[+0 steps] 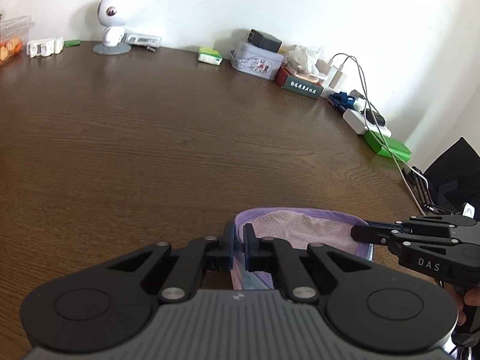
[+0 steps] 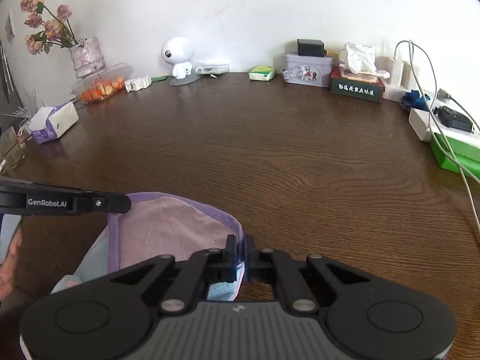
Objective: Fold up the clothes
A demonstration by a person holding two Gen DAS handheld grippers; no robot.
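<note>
A small pink mesh garment with purple trim and a light blue panel hangs between my two grippers above the near part of the brown table. My left gripper is shut on its left purple edge. My right gripper is shut on its right purple edge; the garment spreads to the left of it. The right gripper also shows in the left wrist view, at the cloth's right end. The left gripper shows in the right wrist view, at the cloth's upper left corner.
Along the wall stand a white robot figurine, a tin box, a tissue box, chargers with cables and a green box. A flower vase and a tissue pack stand at left.
</note>
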